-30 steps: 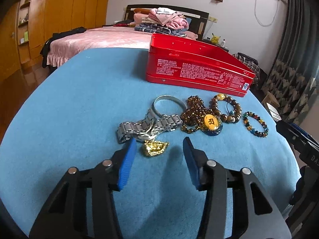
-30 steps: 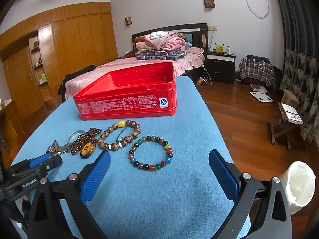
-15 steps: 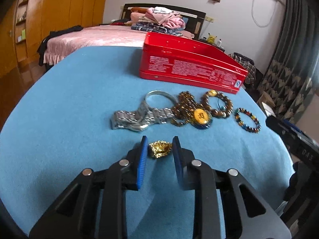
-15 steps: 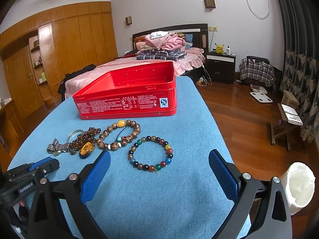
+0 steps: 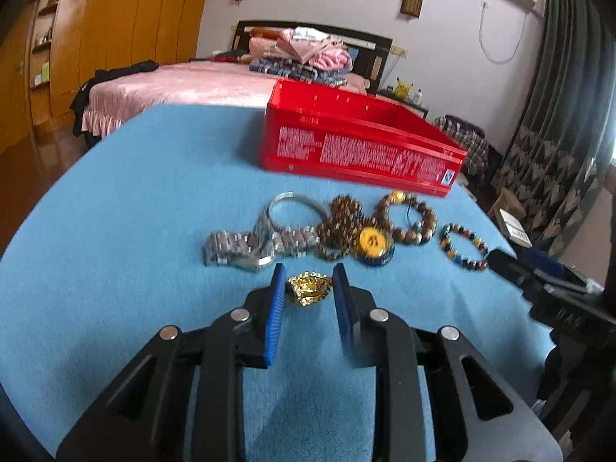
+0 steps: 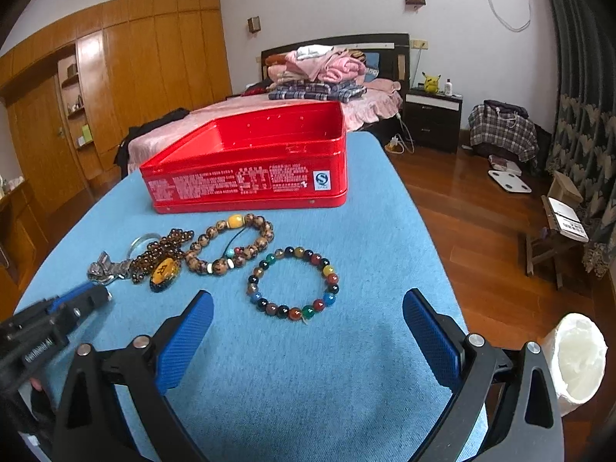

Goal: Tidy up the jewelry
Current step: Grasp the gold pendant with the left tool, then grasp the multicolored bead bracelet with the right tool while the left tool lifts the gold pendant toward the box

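My left gripper (image 5: 308, 288) is shut on a small gold ornament (image 5: 310, 288), its blue pads touching both sides, just above the blue cloth. Behind it lie a silver watch (image 5: 250, 246), a silver bangle (image 5: 294, 202), a dark bead string with a yellow pendant (image 5: 371, 242), a brown bead bracelet (image 5: 410, 219) and a multicoloured bead bracelet (image 5: 464, 246). An open red tin (image 5: 358, 150) stands at the back. My right gripper (image 6: 308, 319) is open and empty, just short of the multicoloured bracelet (image 6: 294, 283).
The table with the blue cloth (image 6: 288, 385) ends on the right at a drop to the wooden floor (image 6: 481, 231). A white bin (image 6: 577, 358) stands low at the right. A bed (image 5: 192, 84) lies behind the table.
My left gripper moved forward and closed from wide open onto the gold ornament. My right gripper has stayed still and open.
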A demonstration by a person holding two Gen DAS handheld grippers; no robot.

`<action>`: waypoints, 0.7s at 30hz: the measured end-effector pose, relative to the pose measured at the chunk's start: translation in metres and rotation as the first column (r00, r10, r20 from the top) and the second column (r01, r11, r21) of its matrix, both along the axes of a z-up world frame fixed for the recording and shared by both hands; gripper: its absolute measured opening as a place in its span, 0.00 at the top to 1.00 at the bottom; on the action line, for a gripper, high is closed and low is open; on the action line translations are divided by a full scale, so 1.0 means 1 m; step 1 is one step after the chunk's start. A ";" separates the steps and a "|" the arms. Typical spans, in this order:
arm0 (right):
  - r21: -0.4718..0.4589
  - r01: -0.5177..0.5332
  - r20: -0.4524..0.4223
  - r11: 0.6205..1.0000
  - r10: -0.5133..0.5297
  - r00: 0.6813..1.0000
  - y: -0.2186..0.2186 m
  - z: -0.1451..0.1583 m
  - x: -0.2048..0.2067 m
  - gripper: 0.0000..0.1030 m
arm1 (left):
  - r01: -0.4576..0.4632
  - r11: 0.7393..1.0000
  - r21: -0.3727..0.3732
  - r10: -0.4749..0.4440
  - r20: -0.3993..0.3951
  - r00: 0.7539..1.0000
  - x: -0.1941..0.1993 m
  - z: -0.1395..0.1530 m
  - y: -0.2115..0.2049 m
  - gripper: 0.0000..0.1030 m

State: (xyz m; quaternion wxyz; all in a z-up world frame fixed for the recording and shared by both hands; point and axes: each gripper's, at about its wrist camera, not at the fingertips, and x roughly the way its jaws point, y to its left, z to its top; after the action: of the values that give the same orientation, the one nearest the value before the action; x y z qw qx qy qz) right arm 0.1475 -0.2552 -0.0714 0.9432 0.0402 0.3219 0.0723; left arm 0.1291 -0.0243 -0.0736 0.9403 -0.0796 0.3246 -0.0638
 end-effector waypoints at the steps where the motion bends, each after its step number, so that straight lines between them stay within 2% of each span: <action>1: 0.004 -0.006 -0.009 1.000 0.006 1.000 0.000 0.000 0.002 0.07 | -0.001 1.000 0.000 0.001 0.007 1.000 0.000 0.002 0.000 0.77; 4: 0.007 -0.002 -0.026 1.000 0.002 1.000 -0.001 -0.001 0.007 0.07 | -0.011 1.000 -0.010 0.011 0.017 1.000 0.005 0.004 -0.002 0.77; 6: 0.010 0.000 -0.041 1.000 0.000 0.999 -0.002 -0.002 0.011 0.12 | -0.014 1.000 -0.011 0.014 0.019 1.000 0.007 0.004 -0.005 0.78; 9: 0.010 0.000 -0.058 1.000 0.000 0.998 -0.002 -0.004 0.015 0.19 | -0.015 1.000 0.000 0.015 0.029 0.999 0.009 0.005 -0.009 0.77; 14: 0.026 0.010 -0.088 1.000 -0.008 0.996 -0.006 -0.006 0.020 0.37 | -0.022 1.000 0.012 0.021 0.041 0.999 0.009 0.007 -0.010 0.77; 15: 0.025 0.013 -0.095 1.000 -0.010 0.995 -0.006 -0.007 0.022 0.38 | -0.024 1.000 0.012 0.024 0.042 0.999 0.009 0.007 -0.010 0.77; 17: 0.020 0.021 -0.115 1.000 -0.018 0.993 -0.007 -0.009 0.028 0.47 | -0.025 1.000 0.011 0.025 0.045 0.999 0.009 0.008 -0.009 0.77; 21: -0.007 0.028 -0.143 1.000 -0.029 0.989 -0.005 -0.011 0.036 0.52 | -0.021 1.000 0.006 0.020 0.055 0.998 0.008 0.011 -0.011 0.77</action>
State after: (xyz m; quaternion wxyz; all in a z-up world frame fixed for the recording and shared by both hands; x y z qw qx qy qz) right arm 0.1838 -0.2604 -0.0829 0.9186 0.0477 0.3884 0.0550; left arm 0.1370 -0.0350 -0.0628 0.9498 -0.0780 0.2978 -0.0552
